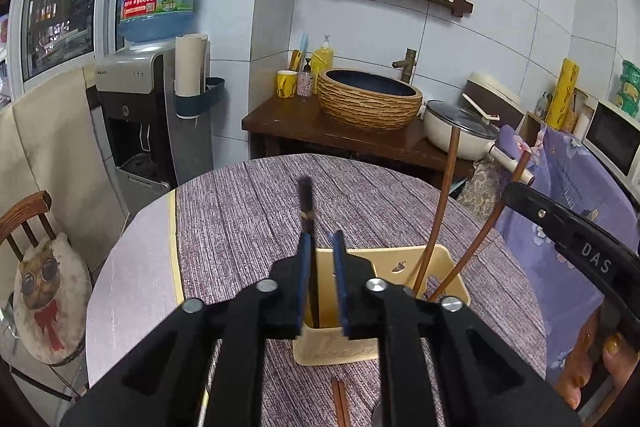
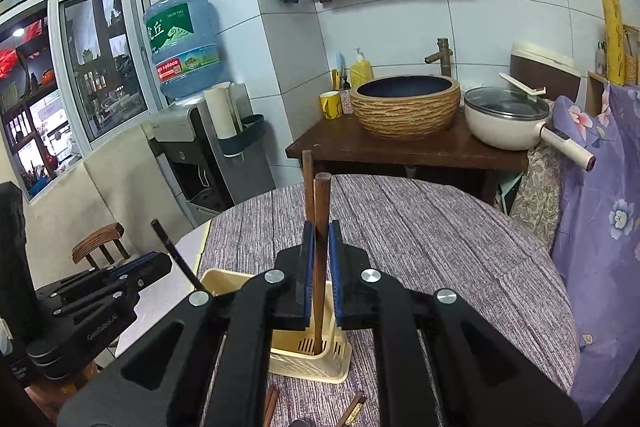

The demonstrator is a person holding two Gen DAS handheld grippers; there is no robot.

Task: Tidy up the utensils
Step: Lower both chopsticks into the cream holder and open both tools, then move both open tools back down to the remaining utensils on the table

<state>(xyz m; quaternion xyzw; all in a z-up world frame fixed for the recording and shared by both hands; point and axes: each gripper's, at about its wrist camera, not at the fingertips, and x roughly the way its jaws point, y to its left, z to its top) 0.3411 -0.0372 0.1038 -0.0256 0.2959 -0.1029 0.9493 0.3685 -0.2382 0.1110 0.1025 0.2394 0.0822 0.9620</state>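
Observation:
A cream slotted utensil holder (image 1: pixel 336 351) (image 2: pixel 312 363) stands on the round table. A dark chopstick (image 1: pixel 308 203) stands in it between the pads of my left gripper (image 1: pixel 322 235). It leans on the left pad and the right pad stands clear, so the jaws are open. Two brown chopsticks (image 2: pixel 320 195) stand in the holder's other end between the pads of my right gripper (image 2: pixel 321 225). There is a narrow gap at the right pad, and in the left wrist view the brown chopsticks (image 1: pixel 440 195) splay apart. The left gripper (image 2: pixel 164 261) shows beside the dark chopstick (image 2: pixel 176 255).
More brown chopsticks (image 1: pixel 340 403) (image 2: pixel 272 403) lie on the purple-grey tablecloth (image 1: pixel 248 219) in front of the holder. A chair with a cat cushion (image 1: pixel 44 299) stands at the left. Beyond the table are a water dispenser (image 1: pixel 132 115) and a wooden counter with a basin (image 1: pixel 368 103) and a pan (image 2: pixel 504 123).

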